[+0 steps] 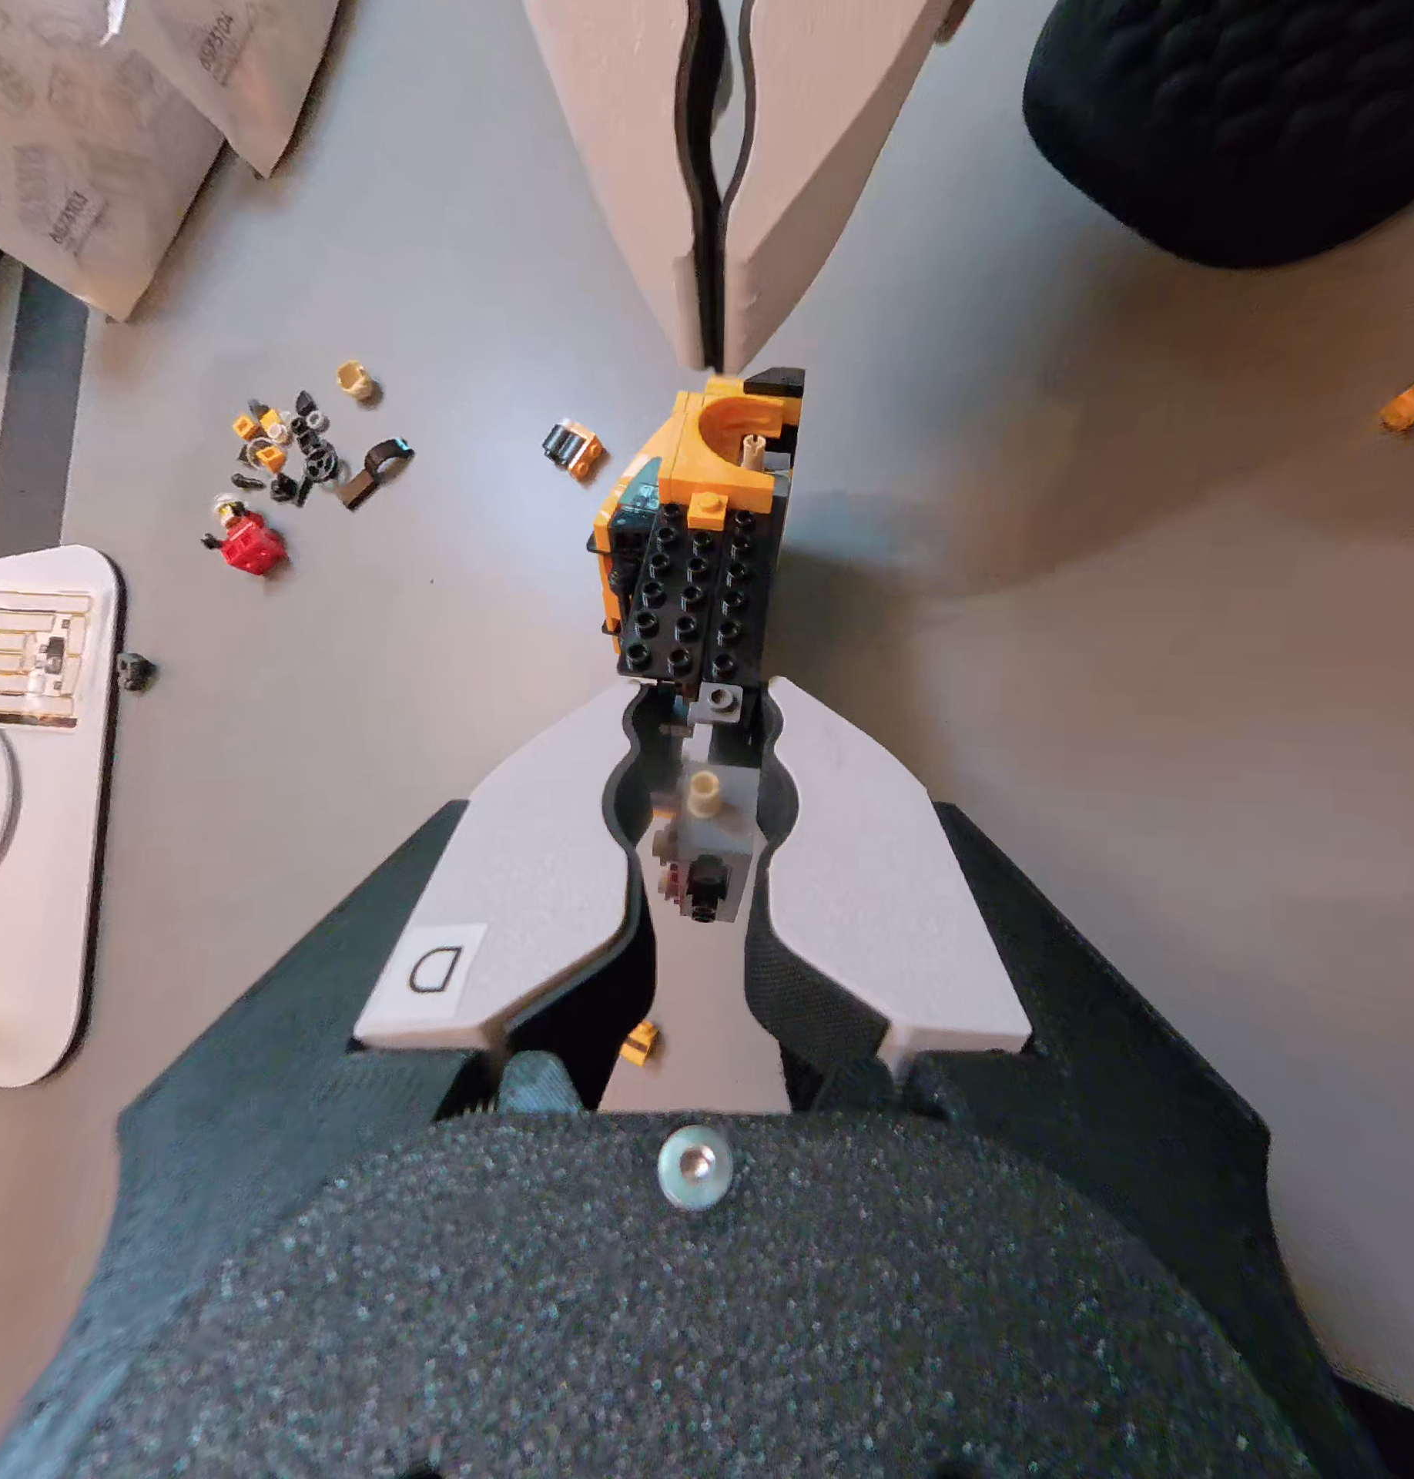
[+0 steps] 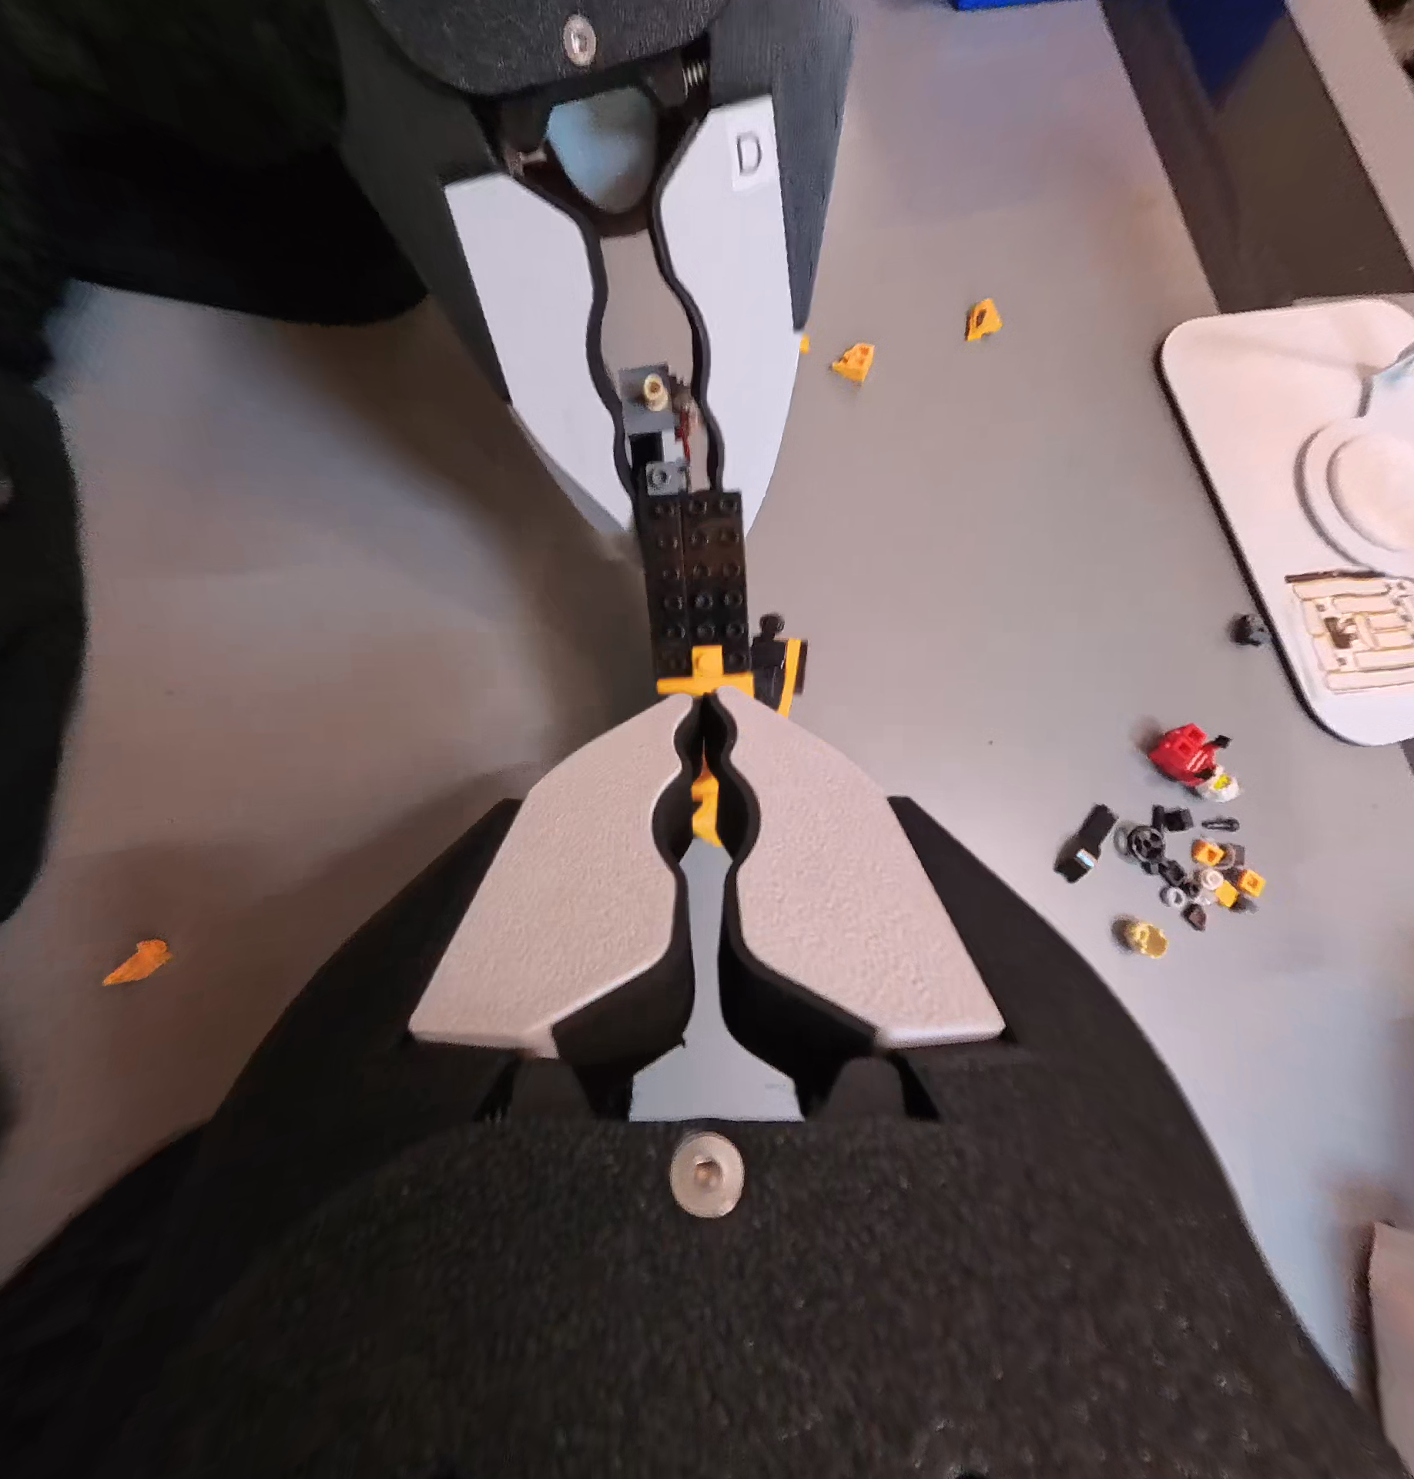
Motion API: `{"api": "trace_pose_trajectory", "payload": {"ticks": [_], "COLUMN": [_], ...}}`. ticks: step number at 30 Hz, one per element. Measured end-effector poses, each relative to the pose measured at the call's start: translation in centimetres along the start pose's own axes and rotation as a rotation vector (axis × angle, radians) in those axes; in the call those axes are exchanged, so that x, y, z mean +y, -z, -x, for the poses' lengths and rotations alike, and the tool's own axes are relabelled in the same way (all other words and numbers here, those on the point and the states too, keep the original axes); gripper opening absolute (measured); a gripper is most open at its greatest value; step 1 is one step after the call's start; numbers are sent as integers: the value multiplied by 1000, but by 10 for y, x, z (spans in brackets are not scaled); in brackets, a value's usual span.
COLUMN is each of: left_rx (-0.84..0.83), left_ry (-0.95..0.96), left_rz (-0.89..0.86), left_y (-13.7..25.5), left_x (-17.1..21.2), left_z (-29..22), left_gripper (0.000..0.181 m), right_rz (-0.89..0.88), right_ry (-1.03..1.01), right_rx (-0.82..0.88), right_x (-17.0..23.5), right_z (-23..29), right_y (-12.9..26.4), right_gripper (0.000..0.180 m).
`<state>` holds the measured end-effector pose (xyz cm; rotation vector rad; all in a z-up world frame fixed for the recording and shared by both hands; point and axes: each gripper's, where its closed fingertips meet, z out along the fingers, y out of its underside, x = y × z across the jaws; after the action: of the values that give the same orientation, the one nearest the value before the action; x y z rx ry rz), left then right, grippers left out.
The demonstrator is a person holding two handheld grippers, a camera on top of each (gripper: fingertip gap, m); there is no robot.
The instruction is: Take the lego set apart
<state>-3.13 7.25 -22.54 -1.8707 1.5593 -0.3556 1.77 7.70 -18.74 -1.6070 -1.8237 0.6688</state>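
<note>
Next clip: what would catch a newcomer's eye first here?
The orange-and-black lego model, held above the grey table between two grippers: the left gripper clamps its grey end, the right gripper its orange end. Next, the scatter of small loose lego pieces and a red lego figure on the table to the left.

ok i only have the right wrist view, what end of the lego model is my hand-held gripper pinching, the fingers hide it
Observer: The right hand-held gripper pinches the lego model at its orange end, by a curved wheel arch.
Operator: anything inside that arch
Observer: A tan pin sticks out of it.
Operator: and the side facing away from me
Observer: A teal window piece sits on that side, next to the black studs.
</note>
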Motion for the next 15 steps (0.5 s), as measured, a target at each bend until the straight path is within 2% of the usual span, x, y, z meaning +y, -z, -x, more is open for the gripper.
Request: {"api": "trace_pose_trajectory", "payload": {"ticks": [2,10,15], "left_rx": [-4,-16,-14], "left_ry": [-2,-12,-6], "left_rz": [4,12,16], "left_y": [0,2,2], "left_x": [-1,-10,-11], "left_z": [-1,-6,-7], "left_gripper": [23,23,23], "right_rz": [44,220,318], "right_ry": [25,118,161], "right_rx": [11,-35,-71], "right_x": [1,6,11], "right_z": [1,6,7], "right_y": [-7,-22,-22], "right_gripper": [9,5,11]}}
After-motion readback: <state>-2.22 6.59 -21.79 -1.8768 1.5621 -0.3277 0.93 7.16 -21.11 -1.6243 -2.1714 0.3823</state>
